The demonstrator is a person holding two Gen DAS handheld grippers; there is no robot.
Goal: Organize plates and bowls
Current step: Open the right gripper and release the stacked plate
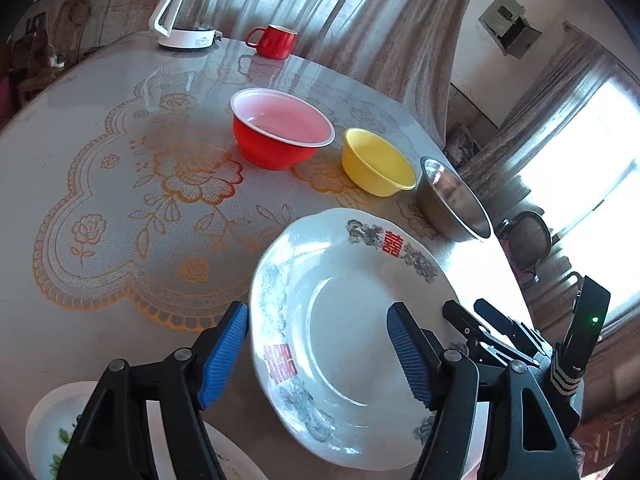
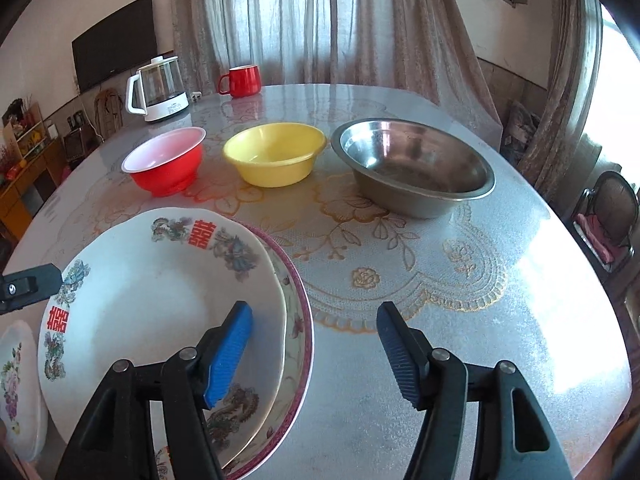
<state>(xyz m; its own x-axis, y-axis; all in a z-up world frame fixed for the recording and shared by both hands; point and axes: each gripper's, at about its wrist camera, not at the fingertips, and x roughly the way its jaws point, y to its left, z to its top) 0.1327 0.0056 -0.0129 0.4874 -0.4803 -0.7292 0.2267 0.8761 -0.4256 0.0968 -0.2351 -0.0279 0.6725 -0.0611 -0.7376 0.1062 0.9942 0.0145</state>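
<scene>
The white plate point(image 2: 160, 304), stacked on a pink-rimmed plate point(image 2: 298, 320) near the table's point(image 2: 520, 320) front edge, lies between both parted, empty grippers, left point(image 1: 318, 354) and right point(image 2: 314, 356); a careless nudge could slide it off.

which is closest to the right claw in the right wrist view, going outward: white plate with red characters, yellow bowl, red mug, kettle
1. white plate with red characters: under the right claw's left pad, lower left.
2. yellow bowl: mid-table, centre.
3. red mug and kettle: both at the far edge, mug centre, kettle left; too close to call.
</scene>
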